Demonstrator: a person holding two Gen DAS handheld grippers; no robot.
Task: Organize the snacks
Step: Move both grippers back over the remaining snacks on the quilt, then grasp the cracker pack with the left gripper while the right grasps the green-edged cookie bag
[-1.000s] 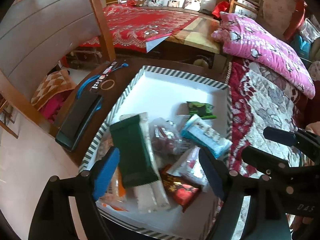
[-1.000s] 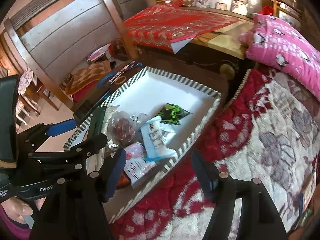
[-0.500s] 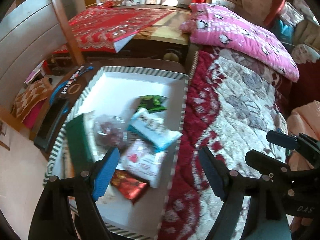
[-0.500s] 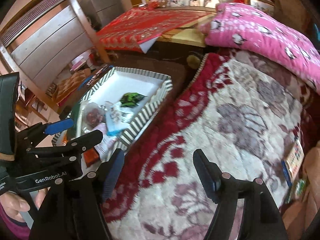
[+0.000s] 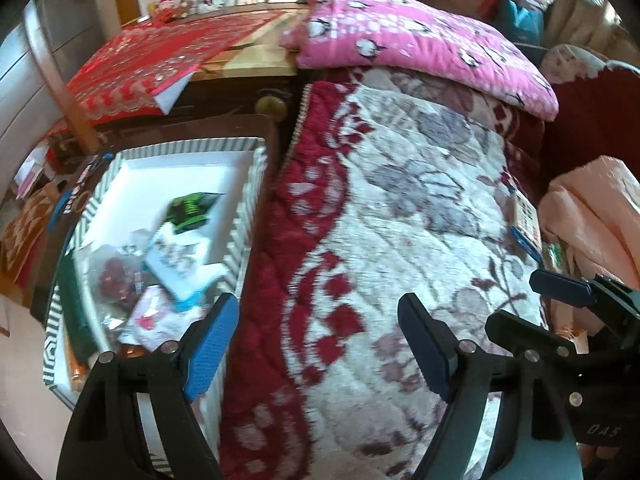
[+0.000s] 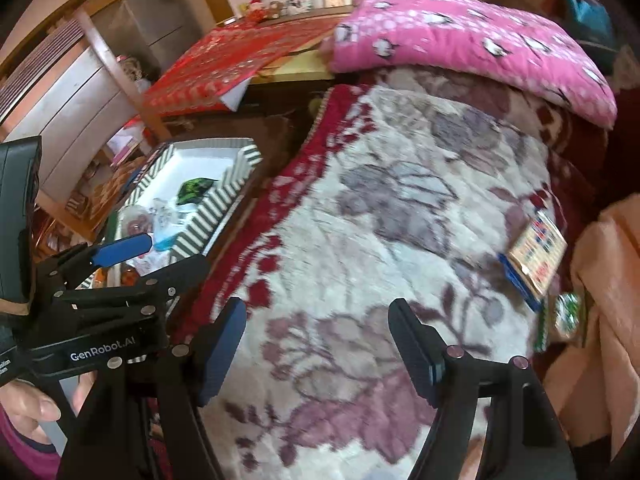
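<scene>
Right claw: jaws opening, nothing between them, hovering over the bed quilt.
Left claw: spread, empty, above the same quilt.
Flat snack pack: at the quilt's far right edge; probably light and stiff, best pinched across its thin edges; long axis runs diagonally away.
Striped box: on the table, left, holds soft, crinkly packets.

The right claw hangs over a red and cream floral quilt, its jaws apart with nothing between them and opening. At near left is the left claw, a hand below it. Farther left, a striped tray holds snack packets, one of them green. A pink pillow lies at the far side, and a colourful box on the quilt's right.
</scene>
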